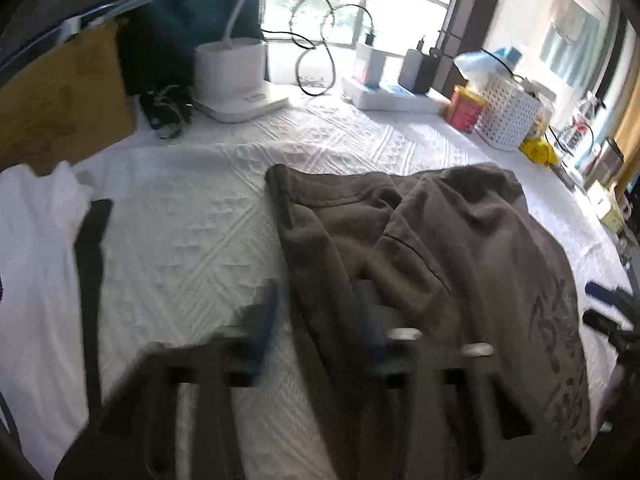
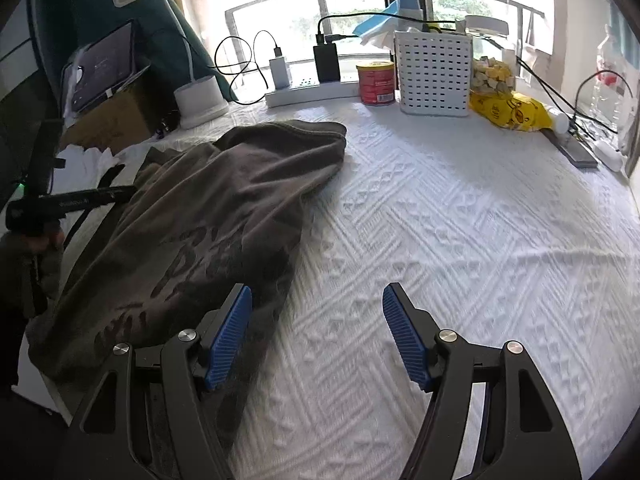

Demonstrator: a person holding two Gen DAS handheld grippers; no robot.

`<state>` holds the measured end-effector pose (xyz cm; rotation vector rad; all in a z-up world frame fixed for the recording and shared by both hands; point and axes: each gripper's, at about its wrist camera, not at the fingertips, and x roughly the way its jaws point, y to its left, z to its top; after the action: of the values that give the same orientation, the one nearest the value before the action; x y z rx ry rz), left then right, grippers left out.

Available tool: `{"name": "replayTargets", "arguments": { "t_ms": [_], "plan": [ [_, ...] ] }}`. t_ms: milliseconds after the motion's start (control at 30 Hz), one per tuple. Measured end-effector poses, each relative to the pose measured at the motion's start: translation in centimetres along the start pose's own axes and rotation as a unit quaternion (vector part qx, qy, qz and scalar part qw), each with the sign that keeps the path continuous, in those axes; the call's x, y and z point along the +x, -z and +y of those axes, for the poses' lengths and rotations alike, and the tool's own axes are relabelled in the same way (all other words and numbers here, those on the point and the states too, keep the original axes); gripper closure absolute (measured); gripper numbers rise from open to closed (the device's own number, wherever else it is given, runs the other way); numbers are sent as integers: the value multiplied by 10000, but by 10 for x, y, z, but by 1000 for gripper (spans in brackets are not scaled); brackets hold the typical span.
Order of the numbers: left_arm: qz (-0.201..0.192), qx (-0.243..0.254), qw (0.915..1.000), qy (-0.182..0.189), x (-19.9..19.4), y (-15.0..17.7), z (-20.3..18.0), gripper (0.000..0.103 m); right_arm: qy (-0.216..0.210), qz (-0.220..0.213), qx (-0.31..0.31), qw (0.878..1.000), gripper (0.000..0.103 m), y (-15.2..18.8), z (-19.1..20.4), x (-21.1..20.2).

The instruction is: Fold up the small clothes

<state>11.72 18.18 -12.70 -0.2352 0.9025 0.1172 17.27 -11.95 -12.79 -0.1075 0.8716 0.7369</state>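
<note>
With both the left gripper point(image 1: 316, 320) and right gripper point(image 2: 316, 336) hovering released over the bed point(image 2: 460, 208), the shirt point(image 2: 208, 208) is lying crumpled near its left edge, risking a bunched, multi-layer pinch.

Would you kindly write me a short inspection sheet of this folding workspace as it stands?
Surface: white textured cover, lying flat, few wrinkles.
Job's things: brown printed garment lies crumpled and unfolded; a white garment lies at the far left.
Clutter: along the window side, white perforated basket, red tin, yellow bag, lamp base, cardboard box.
Grippers: right gripper open, its left finger over the brown garment's edge; left gripper blurred, open, its fingers either side of the garment's left edge.
Cables: black charger cables looped above the power strip.
Surroundings: bright window behind.
</note>
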Motion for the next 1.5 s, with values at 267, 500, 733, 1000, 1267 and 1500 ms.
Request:
{"name": "replayTargets", "arguments": {
  "t_ms": [267, 500, 733, 1000, 1267, 1500],
  "plan": [
    [-52, 142, 9997, -184, 1, -4, 5, 97, -125, 124, -74, 9998, 32, -13, 5, 22],
    [-245, -7, 9981, -574, -17, -19, -3, 92, -136, 147, -109, 9997, 31, -17, 5, 27],
    [-160, 219, 9994, 226, -21, -19, -36, 84, -63, 74, -95, 9999, 32, -27, -1, 32],
    [195, 289, 9985, 425, 9, -13, -49, 56, -34, -11, -49, 10000, 31, -46, -13, 42],
    [18, 885, 9960, 110, -2, -25, -41, 101, -153, 0, 67, 9999, 32, -71, -20, 70],
    [75, 839, 9964, 123, -3, -38, -18, 101, -319, 165, 215, 9991, 42, -89, -27, 96]
  ]
}}
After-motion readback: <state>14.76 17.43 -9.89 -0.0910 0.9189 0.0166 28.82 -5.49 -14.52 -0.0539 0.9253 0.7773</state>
